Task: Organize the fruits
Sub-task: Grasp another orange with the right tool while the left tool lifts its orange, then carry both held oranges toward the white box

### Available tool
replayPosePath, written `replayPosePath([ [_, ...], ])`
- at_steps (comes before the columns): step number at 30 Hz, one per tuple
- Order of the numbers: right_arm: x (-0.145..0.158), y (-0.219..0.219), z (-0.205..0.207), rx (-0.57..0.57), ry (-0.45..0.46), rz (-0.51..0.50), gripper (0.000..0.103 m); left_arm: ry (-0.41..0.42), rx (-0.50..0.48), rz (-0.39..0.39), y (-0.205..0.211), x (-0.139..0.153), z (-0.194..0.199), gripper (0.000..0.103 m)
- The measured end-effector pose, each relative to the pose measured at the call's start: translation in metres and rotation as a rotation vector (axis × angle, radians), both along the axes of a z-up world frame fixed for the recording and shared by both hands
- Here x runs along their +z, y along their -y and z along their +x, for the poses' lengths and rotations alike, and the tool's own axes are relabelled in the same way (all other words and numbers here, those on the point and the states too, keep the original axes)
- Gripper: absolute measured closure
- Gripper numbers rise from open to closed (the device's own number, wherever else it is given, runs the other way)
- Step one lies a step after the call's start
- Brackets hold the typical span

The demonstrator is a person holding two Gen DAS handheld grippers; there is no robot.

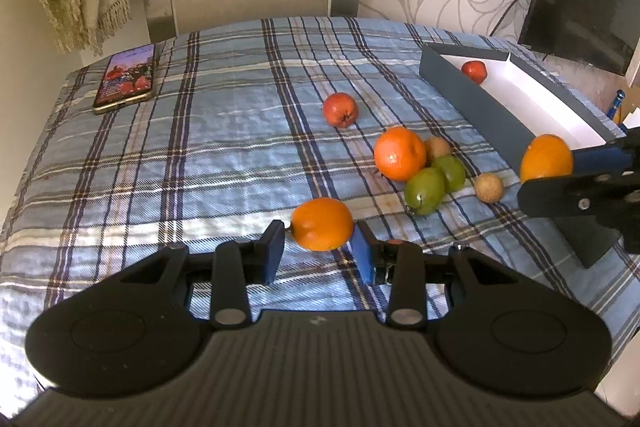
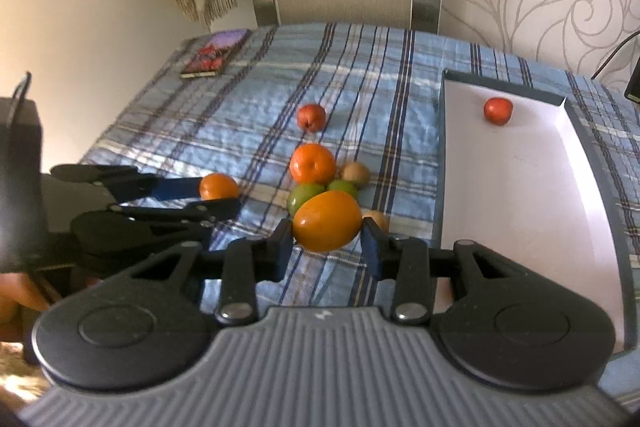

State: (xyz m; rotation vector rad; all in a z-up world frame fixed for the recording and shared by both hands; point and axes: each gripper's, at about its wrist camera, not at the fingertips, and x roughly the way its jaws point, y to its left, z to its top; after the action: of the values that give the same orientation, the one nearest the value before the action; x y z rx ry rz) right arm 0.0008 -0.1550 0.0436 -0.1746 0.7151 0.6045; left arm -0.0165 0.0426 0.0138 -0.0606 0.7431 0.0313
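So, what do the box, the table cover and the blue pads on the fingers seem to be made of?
Box: probably cardboard; thin straight walls, matte dark outside, plain white inside.
Table cover: woven fabric, likely cotton; plaid stripes, matte, slightly crinkled surface.
Blue pads: look like rubber or soft plastic, matte; which one cannot be told. They sit on black fingers of hard plastic.

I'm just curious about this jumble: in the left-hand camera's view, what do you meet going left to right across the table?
Phone → orange in the left tool → red fruit on the cloth → big orange → small tan ball → orange in the right tool.
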Motion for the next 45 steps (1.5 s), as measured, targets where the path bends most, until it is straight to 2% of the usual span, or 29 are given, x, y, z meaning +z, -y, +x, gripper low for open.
replayPosePath([
  [9,0.013,0.009,-0.007,0.028,0.006,0.038,0.063,0.035,0.008,0.022,0.006,0.013,-0.006,0.06],
  [26,0.016,0.027,-0.011,0.014,0.011,0.091,0.063,0.071,0.005,0.045,0.021,0.034,-0.016,0.06],
  [34,0.02,0.037,-0.015,0.006,0.017,0.098,0.063,0.11,-0.027,0.071,0.037,0.044,-0.017,0.06],
  [45,0.022,0.054,-0.018,-0.031,0.023,0.103,0.063,0.119,-0.061,0.056,0.052,0.047,-0.011,0.06],
])
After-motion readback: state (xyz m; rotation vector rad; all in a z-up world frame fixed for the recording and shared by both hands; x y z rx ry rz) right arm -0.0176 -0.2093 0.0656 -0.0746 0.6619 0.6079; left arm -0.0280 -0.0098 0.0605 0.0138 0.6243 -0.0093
